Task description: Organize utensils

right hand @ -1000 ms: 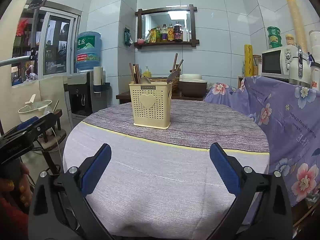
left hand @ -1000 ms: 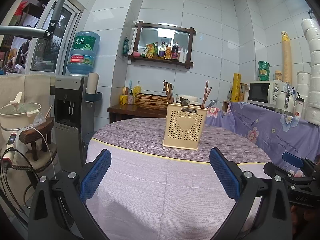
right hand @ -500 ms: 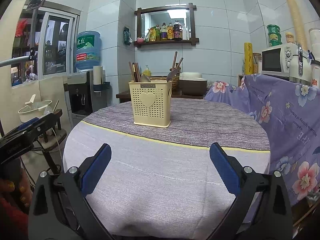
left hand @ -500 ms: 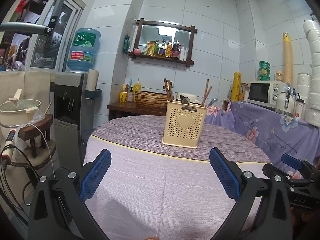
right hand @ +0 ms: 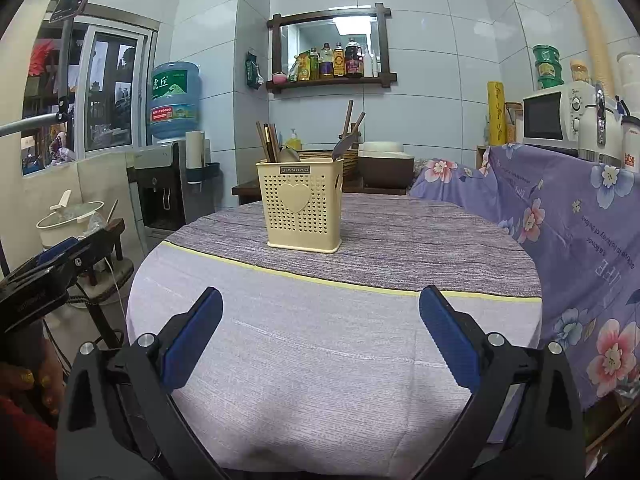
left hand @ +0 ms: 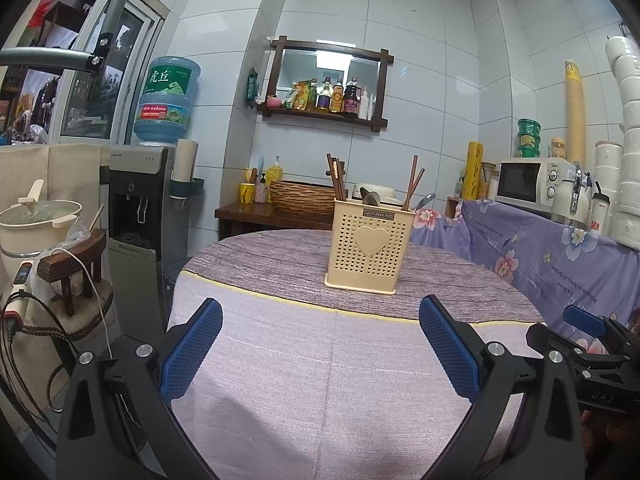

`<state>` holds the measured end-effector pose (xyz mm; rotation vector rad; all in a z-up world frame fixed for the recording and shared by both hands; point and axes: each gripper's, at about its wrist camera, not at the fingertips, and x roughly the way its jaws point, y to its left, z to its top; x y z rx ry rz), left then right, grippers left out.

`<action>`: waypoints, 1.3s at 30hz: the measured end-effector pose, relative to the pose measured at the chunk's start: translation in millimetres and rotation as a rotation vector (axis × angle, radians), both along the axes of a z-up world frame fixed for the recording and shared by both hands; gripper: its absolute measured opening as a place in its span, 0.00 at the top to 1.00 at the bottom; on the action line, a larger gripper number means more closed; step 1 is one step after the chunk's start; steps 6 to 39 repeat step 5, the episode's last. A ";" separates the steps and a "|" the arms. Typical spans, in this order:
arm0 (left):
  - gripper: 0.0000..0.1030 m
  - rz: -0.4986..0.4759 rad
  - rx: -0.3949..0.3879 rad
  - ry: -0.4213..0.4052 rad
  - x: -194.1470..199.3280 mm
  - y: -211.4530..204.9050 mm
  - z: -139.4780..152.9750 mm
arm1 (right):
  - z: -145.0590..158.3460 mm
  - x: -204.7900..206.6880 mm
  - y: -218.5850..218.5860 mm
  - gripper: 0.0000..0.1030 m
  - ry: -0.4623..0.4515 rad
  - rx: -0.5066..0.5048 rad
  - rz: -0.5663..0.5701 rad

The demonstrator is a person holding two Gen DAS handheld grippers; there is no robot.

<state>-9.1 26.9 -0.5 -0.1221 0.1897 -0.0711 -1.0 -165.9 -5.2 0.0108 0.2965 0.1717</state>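
Left gripper [left hand: 320, 340] wide – holding nothing | right gripper [right hand: 320, 330] likewise (above tablecloth [right hand: 320, 360])

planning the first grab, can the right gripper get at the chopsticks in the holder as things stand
Probably yes. The right gripper is open and empty, and only bare tablecloth lies between it and the holder. The chopsticks stick up above the rim, free to grasp from above.
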 end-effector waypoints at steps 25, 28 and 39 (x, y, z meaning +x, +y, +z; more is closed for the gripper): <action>0.05 -0.005 0.003 0.004 0.4 -0.3 -0.9 | 0.4 -0.6 2.3 0.06 -0.002 0.000 -0.003; 0.05 -0.005 0.003 0.004 0.4 -0.3 -0.9 | 0.4 -0.6 2.3 0.06 -0.002 0.000 -0.003; 0.05 -0.005 0.003 0.004 0.4 -0.3 -0.9 | 0.4 -0.6 2.3 0.06 -0.002 0.000 -0.003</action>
